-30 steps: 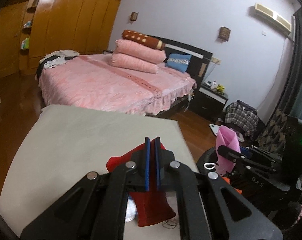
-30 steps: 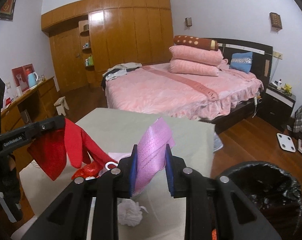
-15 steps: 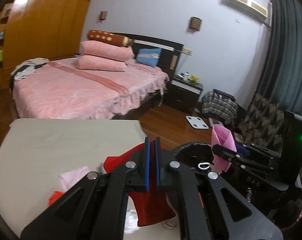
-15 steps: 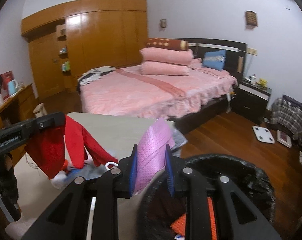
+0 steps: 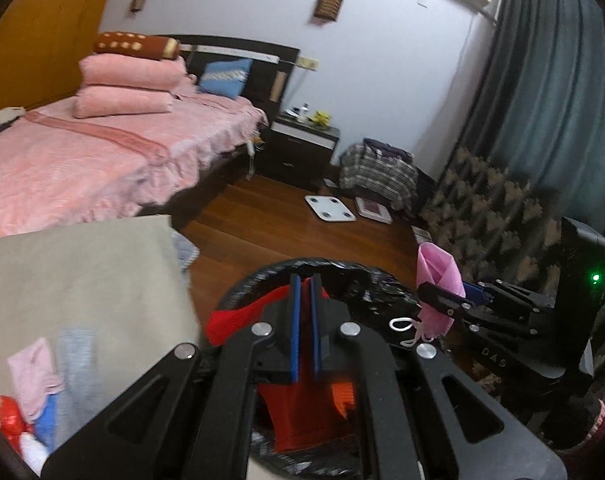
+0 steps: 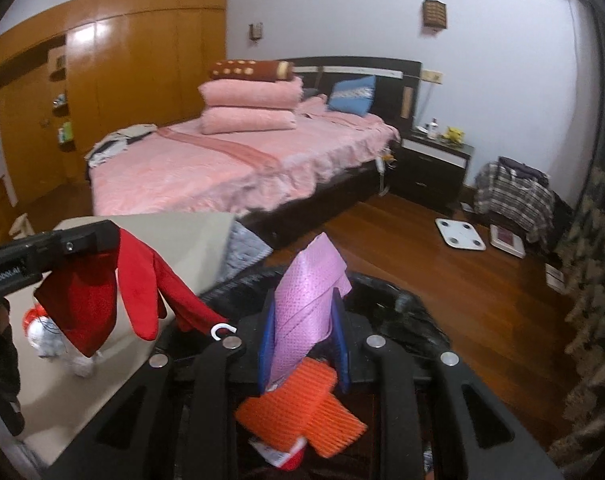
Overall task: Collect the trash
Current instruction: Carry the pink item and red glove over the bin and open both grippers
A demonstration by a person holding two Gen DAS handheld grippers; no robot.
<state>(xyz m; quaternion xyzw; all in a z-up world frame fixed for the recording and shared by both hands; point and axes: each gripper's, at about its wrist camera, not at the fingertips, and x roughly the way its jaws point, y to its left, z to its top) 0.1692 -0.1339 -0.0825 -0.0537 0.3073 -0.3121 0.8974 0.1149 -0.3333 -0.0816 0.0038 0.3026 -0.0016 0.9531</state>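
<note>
My left gripper (image 5: 305, 284) is shut on a red cloth (image 5: 238, 316), which hangs under the fingers over the black-lined trash bin (image 5: 366, 284). In the right wrist view the same red cloth (image 6: 138, 280) dangles from the left gripper (image 6: 102, 236) at the bin's left edge. My right gripper (image 6: 302, 300) is shut on a pink face mask (image 6: 306, 300) above the trash bin (image 6: 398, 312). An orange ribbed piece (image 6: 302, 404) lies inside the bin. From the left wrist view, the right gripper (image 5: 426, 292) holds the pink mask (image 5: 438, 276) over the bin's right rim.
A beige table (image 5: 70, 276) sits left of the bin with pink, grey, red and white scraps (image 5: 38, 392) on it. A pink bed (image 6: 230, 168), a nightstand (image 6: 430, 168), a white scale (image 6: 458, 234) on the wooden floor and a patterned armchair (image 5: 482, 208) stand beyond.
Both grippers have swung right, from over the table to above the trash bin, carrying the red cloth and the pink mask. The bin now fills the foreground in both views.
</note>
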